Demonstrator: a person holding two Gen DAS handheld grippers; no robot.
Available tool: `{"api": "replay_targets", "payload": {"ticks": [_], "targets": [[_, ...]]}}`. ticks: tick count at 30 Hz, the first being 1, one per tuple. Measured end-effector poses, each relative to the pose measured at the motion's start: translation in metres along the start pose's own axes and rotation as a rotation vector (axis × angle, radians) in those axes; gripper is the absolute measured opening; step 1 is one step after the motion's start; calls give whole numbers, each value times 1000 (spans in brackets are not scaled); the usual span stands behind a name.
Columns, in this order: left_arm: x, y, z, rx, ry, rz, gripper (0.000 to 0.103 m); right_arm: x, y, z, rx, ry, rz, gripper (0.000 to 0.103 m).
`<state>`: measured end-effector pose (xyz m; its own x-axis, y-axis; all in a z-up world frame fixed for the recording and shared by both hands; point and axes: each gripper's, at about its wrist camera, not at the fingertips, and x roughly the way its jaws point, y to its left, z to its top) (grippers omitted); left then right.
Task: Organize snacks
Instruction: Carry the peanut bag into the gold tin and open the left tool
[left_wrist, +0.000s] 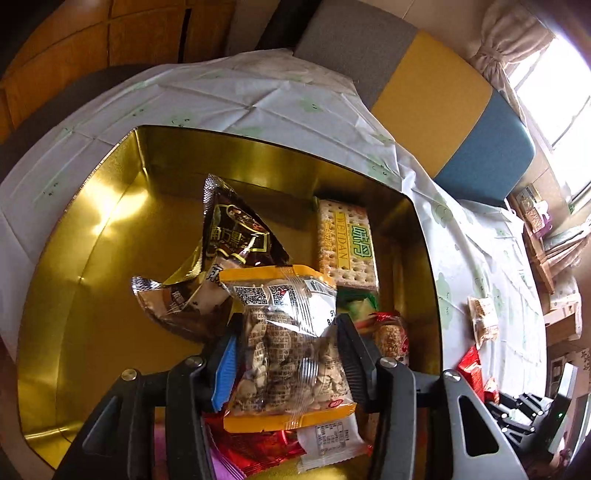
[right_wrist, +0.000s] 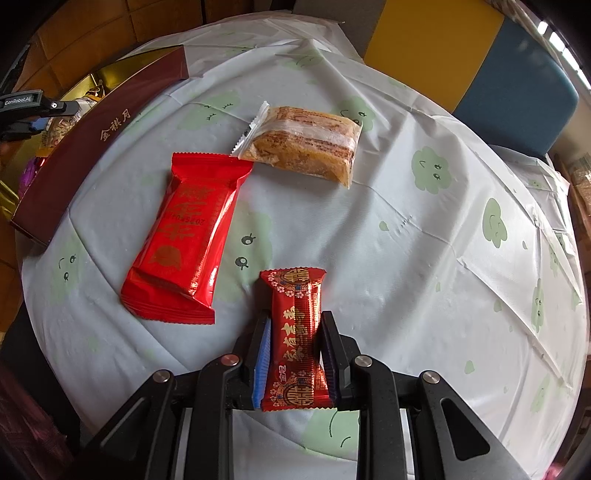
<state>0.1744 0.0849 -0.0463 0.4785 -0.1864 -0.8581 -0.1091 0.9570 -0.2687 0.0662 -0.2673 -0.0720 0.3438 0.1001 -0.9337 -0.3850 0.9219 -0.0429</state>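
Note:
Over the gold-lined box (left_wrist: 92, 258), my left gripper (left_wrist: 288, 321) is shut on a clear, yellow-edged peanut packet (left_wrist: 284, 369), with both pads against its sides. In the box lie a dark brown sachet (left_wrist: 236, 236), a cracker pack (left_wrist: 345, 240), a sesame bar (left_wrist: 391, 336), and red packets (left_wrist: 258, 450) beneath the peanuts. My right gripper (right_wrist: 295, 314) is shut on a small red packet (right_wrist: 295, 332) just above the tablecloth (right_wrist: 406, 258). On the cloth, a large red packet (right_wrist: 188, 236) lies left of it, and a clear-wrapped brown cake (right_wrist: 306, 142) lies farther back.
The box's maroon outer wall (right_wrist: 92, 147) runs along the table's left side, with the left gripper (right_wrist: 37, 107) above it. A grey, yellow and blue seat (left_wrist: 443, 96) stands behind the table. Cartons (left_wrist: 543, 236) are stacked on the right near the window.

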Motion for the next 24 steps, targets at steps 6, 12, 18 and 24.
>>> {"api": "replay_targets", "payload": {"ticks": [6, 12, 18, 24], "targets": [[-15, -6, -6, 65, -48, 33, 51, 0, 1, 0, -5, -1, -6, 26], [-36, -13, -20, 107, -127, 90, 51, -1, 2, 0, -17, -5, -16, 26], [-54, -23, -42, 160, -189, 144, 51, -2, 4, -1, -38, -10, -29, 26], [-62, -26, -61, 175, -198, 146, 51, -2, 6, -2, -49, -14, -38, 26]]}}
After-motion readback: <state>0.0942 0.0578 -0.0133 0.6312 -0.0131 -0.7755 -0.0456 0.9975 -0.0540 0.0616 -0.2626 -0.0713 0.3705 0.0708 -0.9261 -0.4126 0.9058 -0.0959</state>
